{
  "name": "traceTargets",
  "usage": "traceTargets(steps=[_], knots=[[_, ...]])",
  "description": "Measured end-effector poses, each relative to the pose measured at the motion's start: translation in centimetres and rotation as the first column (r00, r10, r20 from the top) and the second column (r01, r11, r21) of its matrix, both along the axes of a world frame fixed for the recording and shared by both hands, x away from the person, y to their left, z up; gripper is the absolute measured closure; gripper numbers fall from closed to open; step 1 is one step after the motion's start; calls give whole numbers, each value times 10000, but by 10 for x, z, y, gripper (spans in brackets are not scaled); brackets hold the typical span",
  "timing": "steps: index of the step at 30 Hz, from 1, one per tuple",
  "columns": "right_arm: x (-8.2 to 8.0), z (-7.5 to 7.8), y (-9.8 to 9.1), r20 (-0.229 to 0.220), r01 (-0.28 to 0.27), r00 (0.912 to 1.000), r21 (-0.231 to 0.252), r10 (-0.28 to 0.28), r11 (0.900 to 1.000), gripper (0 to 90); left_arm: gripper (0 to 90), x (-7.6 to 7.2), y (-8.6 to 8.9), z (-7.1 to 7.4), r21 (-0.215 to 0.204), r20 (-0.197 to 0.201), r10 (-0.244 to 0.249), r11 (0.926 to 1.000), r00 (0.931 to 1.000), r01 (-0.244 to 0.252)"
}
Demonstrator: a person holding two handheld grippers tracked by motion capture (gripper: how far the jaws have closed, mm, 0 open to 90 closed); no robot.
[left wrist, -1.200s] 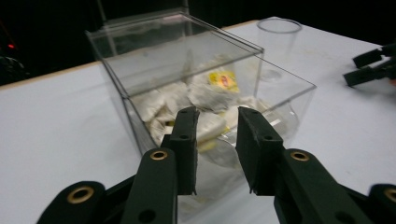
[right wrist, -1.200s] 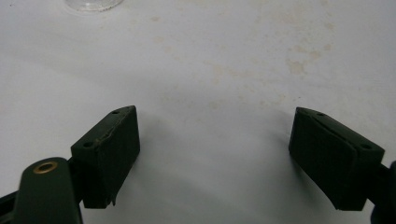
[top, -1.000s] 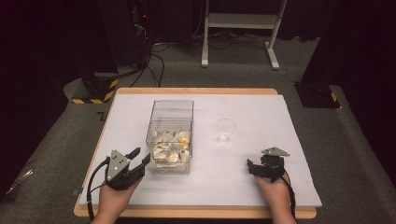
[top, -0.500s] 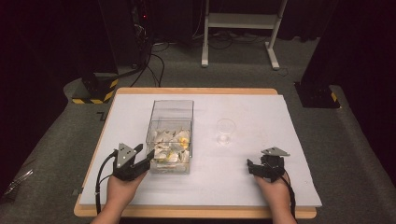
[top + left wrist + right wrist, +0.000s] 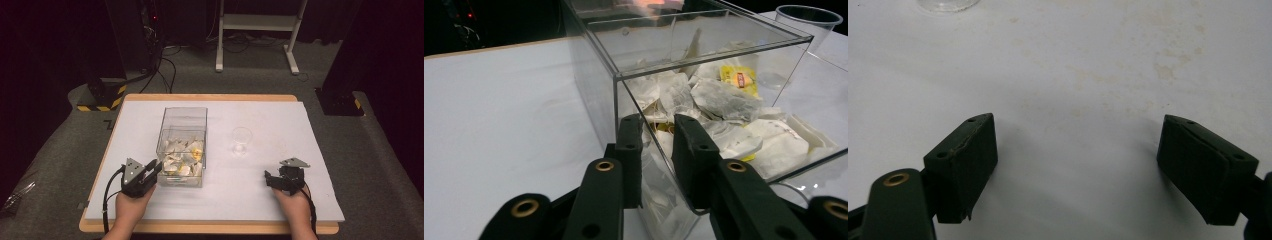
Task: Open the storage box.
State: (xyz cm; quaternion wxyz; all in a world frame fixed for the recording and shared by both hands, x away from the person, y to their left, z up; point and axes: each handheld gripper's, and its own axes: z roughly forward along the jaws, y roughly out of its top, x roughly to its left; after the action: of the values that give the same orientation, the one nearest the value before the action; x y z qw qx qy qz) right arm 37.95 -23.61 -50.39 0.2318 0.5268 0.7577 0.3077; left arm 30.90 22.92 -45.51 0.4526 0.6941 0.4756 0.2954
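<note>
White tabletop [image 5: 280, 200], dark room behind. Lower left of the high view: left gripper [image 5: 657, 125], jaws just closed, pinches the near wall of the clear box [image 5: 182, 142]; keep that grip steady, lift level. Lower right: right gripper [image 5: 1078, 165] rests, jaws wide, holding nothing. Plastic cup [image 5: 241, 140] stands beyond.

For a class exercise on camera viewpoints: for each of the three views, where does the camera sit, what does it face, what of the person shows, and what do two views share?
High view: above the person's side, looking forward and down on the table; both hands, left gripper and right gripper show.
Left gripper view: rides the left gripper, facing the box corner, its wall between the jaws.
Right gripper view: rides the right gripper, jaws wide, facing bare table.
Shared: the box of tea bags and the cup appear in the high and left gripper views.
</note>
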Motion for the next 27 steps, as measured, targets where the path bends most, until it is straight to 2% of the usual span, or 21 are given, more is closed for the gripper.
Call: traceTargets(steps=[3,11,13,15,19,20,22,27], knots=[[0,0,0,1,2,10000,-2,-2,10000,165,759,-3,1,0,29,-6,27,10000,10000,-27],[0,0,0,-1,1,10000,2,-1,10000,165,750,-24,-4,-2,44,41,146,9999,9999,-146],[0,0,0,-1,3,10000,8,-3,10000,166,750,-27,-4,-2,166,103,151,9997,9998,-152],[0,0,0,38,-5,10000,-27,5,10000,167,743,-29,-3,-3,97,68,111,9999,9999,-112],[0,0,0,43,-6,10000,-27,6,10000,167,649,-30,-1,-1,120,132,133,9998,9998,-135],[0,0,0,33,-6,10000,-21,6,10000,167,616,-31,0,2,16,222,40,10000,9997,-40],[0,0,0,30,-5,10000,-18,5,10000,167,573,-33,-1,7,111,435,-5,9999,9991,0],[0,0,0,20,-2,10000,-6,2,10000,167,514,-37,-1,19,14,784,-170,9999,9968,170]])
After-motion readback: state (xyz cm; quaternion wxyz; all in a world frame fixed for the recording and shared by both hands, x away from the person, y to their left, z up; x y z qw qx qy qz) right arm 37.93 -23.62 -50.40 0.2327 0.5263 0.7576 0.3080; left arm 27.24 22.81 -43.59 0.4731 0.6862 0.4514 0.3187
